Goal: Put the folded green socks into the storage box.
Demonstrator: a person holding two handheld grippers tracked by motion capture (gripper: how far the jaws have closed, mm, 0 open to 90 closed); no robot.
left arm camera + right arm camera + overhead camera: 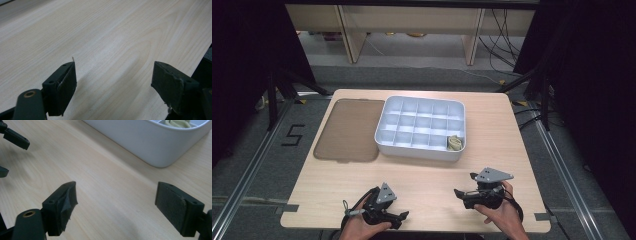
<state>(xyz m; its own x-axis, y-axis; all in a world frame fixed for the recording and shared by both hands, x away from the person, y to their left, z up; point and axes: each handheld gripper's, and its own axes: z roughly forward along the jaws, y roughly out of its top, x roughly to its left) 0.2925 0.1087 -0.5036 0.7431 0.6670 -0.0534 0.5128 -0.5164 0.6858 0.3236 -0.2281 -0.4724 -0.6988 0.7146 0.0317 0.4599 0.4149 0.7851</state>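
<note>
A white tray (420,125) divided into several compartments stands at the middle of the wooden table (427,175). A beige folded item (455,143) lies in its front right compartment. My left gripper (403,216) rests near the front edge, left of centre, with its jaws wide apart over bare wood (113,75). My right gripper (463,185) is held low at the front right, pointing left, open with nothing between its jaws (116,195). In the right gripper view the tray's rounded corner (150,142) is close ahead, with the beige item (178,123) just inside.
A brown see-through lid (347,130) lies flat to the left of the tray. The other gripper's black fingers (15,138) reach into the right gripper view at top left. Dark curtains and metal frame legs surround the table.
</note>
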